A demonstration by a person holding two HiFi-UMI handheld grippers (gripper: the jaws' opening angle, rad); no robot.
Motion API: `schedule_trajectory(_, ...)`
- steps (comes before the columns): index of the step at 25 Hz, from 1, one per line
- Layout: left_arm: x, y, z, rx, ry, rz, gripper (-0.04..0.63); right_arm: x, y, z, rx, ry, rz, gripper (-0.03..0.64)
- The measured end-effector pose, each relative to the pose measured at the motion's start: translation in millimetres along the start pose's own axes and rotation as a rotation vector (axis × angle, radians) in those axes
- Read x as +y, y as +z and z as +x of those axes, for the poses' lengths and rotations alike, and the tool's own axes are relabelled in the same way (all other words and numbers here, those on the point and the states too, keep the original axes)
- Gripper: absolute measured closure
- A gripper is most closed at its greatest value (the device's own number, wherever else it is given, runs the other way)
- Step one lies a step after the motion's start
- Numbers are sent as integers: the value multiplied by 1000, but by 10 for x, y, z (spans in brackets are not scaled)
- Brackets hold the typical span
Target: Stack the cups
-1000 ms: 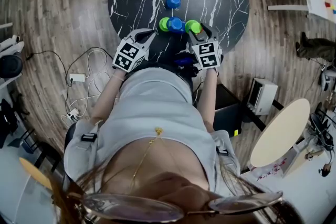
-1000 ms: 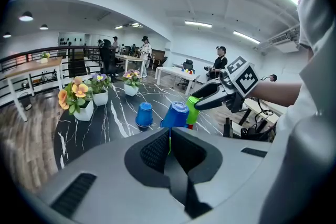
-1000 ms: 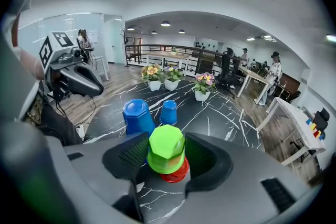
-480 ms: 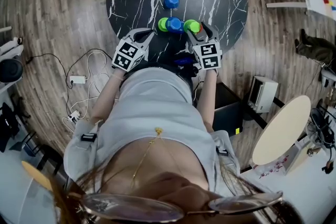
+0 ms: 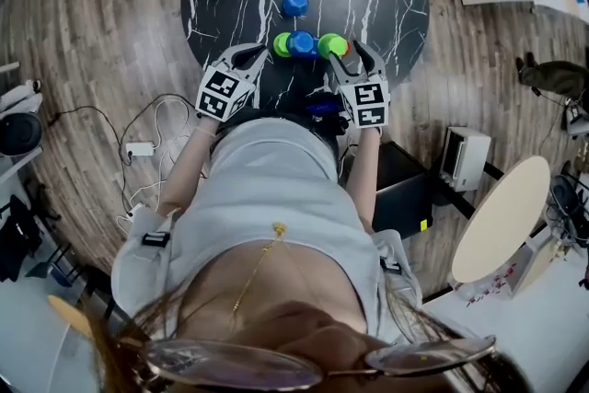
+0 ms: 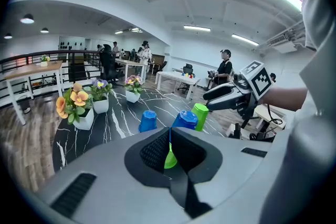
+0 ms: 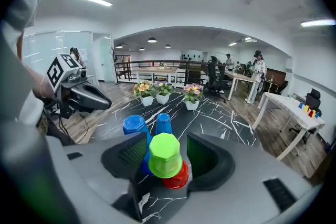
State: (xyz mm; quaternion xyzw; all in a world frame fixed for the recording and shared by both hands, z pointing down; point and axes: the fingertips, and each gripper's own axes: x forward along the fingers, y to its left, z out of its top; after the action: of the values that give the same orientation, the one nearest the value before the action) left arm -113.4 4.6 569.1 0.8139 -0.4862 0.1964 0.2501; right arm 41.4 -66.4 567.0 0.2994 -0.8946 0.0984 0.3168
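Near surface [image 5: 386, 5] 6 o'clock edge: right claw [image 7: 166, 148] open, straddling upturned green cup [image 7: 165, 156]; left claw [image 6: 169, 136] closed, empty. Off-centre squeeze may knock it into blue cup [image 5: 302, 42] at 9 o'clock.

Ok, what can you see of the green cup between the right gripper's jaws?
The green cup is glossy plastic, upside down, octagonal base up. It sits between the open jaws of the right gripper, a slim gap each side, over the marbled table. A red cup shows at its lower edge, seemingly touching it.
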Motion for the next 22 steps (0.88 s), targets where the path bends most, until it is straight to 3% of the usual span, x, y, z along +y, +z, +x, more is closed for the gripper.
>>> schedule_trajectory(16, 158, 146, 295, -11, -39, 14, 561, -28, 17, -275, -93, -81, 82, 556)
schedule_trajectory(22, 204, 181, 408, -1, -60, 29, 561, 13, 9, -334, -112, -101, 96, 586)
